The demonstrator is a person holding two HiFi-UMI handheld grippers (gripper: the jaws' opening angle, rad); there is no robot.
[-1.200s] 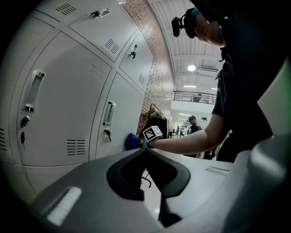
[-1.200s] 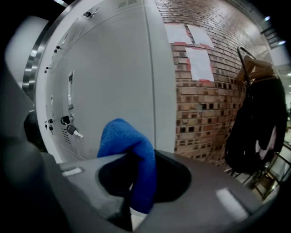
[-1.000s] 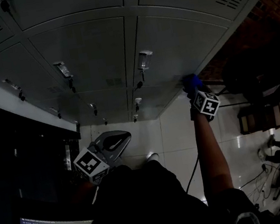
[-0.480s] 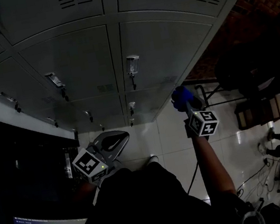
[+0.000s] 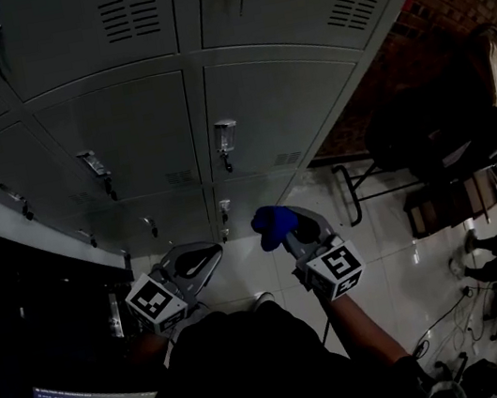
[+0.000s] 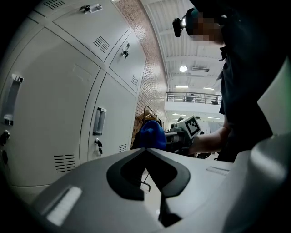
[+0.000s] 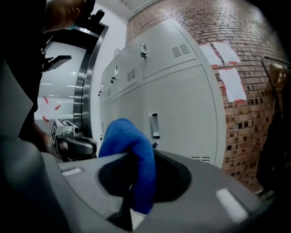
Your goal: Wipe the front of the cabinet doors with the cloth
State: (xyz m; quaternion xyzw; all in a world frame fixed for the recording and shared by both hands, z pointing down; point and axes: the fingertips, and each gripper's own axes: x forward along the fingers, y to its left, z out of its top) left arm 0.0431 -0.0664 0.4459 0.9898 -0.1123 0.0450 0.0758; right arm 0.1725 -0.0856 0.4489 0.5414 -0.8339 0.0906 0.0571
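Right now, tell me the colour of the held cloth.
Blue; the cloth shows best in the right gripper view.

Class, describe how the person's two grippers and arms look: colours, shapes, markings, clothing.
Both the left gripper and right gripper are grey moulded shells, dark-recessed around the claw. Black-and-white square markers cover the left cube and right cube. The person wears a dark top.

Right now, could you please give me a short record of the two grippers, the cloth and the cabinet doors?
left gripper: jaws together, nothing between them
right gripper: jaws clamped on the blue cloth
blue cloth: bunched, bulging up past the jaw tips
cabinet doors: grey, all closed, with handles and vent slots
cloth against doors: no, the right gripper view shows a gap between them
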